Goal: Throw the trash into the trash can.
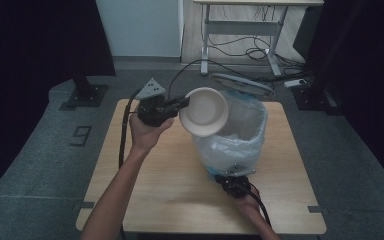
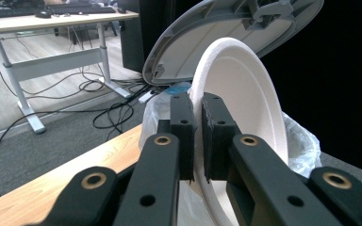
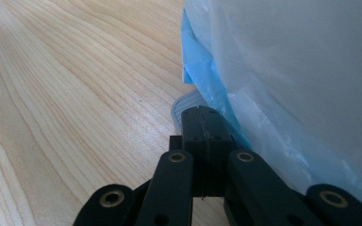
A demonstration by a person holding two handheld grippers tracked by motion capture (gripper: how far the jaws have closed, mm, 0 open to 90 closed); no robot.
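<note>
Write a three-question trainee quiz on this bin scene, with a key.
1. True or false: the left gripper is shut on the rim of the white plate.
2. The bin's grey lid is: A) raised B) closed C) lying on the table.
3. What do the right gripper's closed jaws rest on at the foot of the bin?

Key: 1 true; 2 A; 3 the grey pedal.

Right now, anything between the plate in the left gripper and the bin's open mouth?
Nothing. In the high view the white plate, pinched on edge by the left gripper, hangs beside the bin under the raised lid.
</note>
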